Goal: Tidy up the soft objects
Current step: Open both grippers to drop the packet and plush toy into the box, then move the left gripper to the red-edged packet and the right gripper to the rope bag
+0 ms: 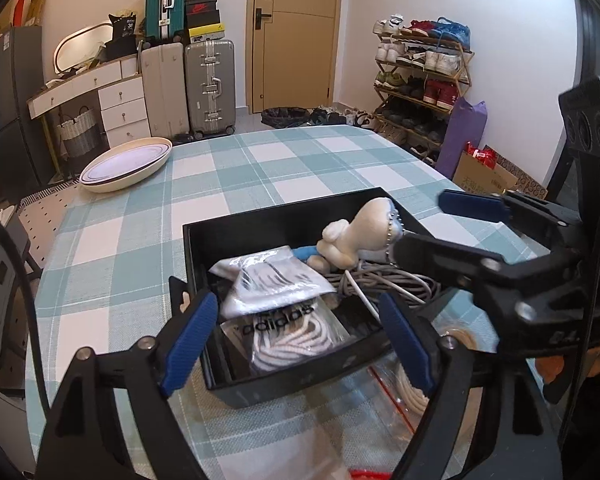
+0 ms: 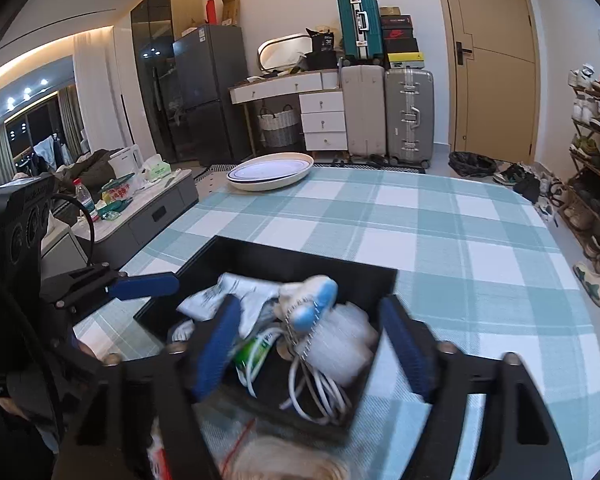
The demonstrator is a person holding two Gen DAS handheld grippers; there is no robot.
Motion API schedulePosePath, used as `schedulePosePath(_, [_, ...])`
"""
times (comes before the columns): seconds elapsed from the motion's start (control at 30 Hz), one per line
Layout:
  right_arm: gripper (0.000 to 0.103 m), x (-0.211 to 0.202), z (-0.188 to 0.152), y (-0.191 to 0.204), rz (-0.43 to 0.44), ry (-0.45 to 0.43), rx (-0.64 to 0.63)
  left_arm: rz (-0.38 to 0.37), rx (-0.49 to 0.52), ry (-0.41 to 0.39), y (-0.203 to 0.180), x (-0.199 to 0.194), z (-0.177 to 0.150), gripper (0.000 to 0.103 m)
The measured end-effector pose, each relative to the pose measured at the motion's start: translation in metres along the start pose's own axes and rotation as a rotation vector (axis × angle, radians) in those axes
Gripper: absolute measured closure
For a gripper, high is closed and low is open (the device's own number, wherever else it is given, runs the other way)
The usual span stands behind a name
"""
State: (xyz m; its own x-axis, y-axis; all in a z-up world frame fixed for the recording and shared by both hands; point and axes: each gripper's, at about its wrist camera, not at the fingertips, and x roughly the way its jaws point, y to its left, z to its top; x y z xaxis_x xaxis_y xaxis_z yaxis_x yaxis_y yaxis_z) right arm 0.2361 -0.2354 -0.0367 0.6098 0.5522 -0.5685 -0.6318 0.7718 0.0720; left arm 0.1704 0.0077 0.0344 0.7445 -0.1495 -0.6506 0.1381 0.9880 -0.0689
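A black box (image 1: 260,232) sits on the checked tablecloth, also seen in the right wrist view (image 2: 300,252). In it lie a white and blue plush toy (image 1: 356,236) with a bead chain, a coil of grey cable (image 1: 384,280), a white packet (image 1: 276,280) and a bag of white laces (image 1: 288,340). My left gripper (image 1: 296,308) is open over the box's near edge, its pads clear of the packets. My right gripper (image 1: 422,220) comes in from the right, open, just beside the plush toy's head. In its own blurred view the right gripper (image 2: 310,308) straddles the plush toy (image 2: 316,296) without pressing it.
A clear zip bag with cream rope (image 1: 396,384) lies in front of the box. A cream oval dish (image 1: 126,164) sits at the table's far left corner. Suitcases (image 1: 208,88), a drawer unit and a shoe rack (image 1: 420,80) stand beyond the table.
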Motion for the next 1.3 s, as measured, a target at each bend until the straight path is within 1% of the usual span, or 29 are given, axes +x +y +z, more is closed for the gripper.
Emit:
schedulePosePath(0.03, [0.011, -0.006, -0.002, -0.002, -0.012, -0.004, 0.000, -0.005, 0.001, -0.006, -0.001, -0.004, -0.002, 0.013])
schedulePosePath(0.07, [0.006, -0.013, -0.006, -0.004, -0.020, -0.003, 0.008, 0.000, 0.001, -0.013, -0.002, -0.008, -0.004, 0.006])
schedulePosePath(0.1, [0.002, -0.018, -0.009, -0.006, -0.021, 0.000, 0.017, 0.014, -0.002, -0.020, -0.002, -0.012, -0.006, 0.002])
schedulePosePath(0.13, [0.001, -0.024, -0.012, -0.008, -0.024, 0.003, 0.030, 0.027, -0.009, -0.034, -0.003, -0.018, -0.009, 0.000])
schedulePosePath(0.23, [0.001, -0.037, -0.022, -0.013, -0.030, 0.001, 0.052, 0.008, -0.022, -0.056, -0.003, -0.031, -0.017, 0.000])
schedulePosePath(0.4, [0.001, -0.052, -0.039, -0.014, -0.011, 0.021, 0.068, 0.051, -0.015, -0.085, -0.003, -0.051, -0.030, 0.000])
schedulePosePath(0.53, [0.001, -0.059, -0.051, -0.009, 0.000, 0.034, 0.058, 0.069, -0.005, -0.094, -0.004, -0.063, -0.042, 0.000])
schedulePosePath(0.6, [0.001, -0.063, -0.056, -0.008, -0.011, 0.020, 0.059, 0.079, -0.008, -0.092, -0.003, -0.065, -0.047, 0.000])
schedulePosePath(0.7, [0.001, -0.062, -0.060, -0.007, -0.013, 0.031, 0.066, 0.093, -0.014, -0.079, -0.004, -0.064, -0.055, 0.000])
schedulePosePath(0.87, [0.001, -0.064, -0.065, -0.007, -0.018, 0.030, 0.048, 0.136, 0.035, -0.102, -0.013, -0.067, -0.067, 0.000])
schedulePosePath(1.03, [0.001, -0.059, -0.069, -0.010, -0.026, 0.056, 0.043, 0.132, 0.058, -0.105, -0.014, -0.072, -0.076, 0.000])
schedulePosePath(1.1, [0.001, -0.059, -0.071, -0.009, -0.022, 0.060, 0.042, 0.124, 0.084, -0.107, -0.016, -0.073, -0.078, 0.000])
schedulePosePath(1.3, [0.001, -0.052, -0.075, -0.005, -0.006, 0.086, 0.030, 0.081, 0.125, -0.065, -0.021, -0.069, -0.084, 0.000])
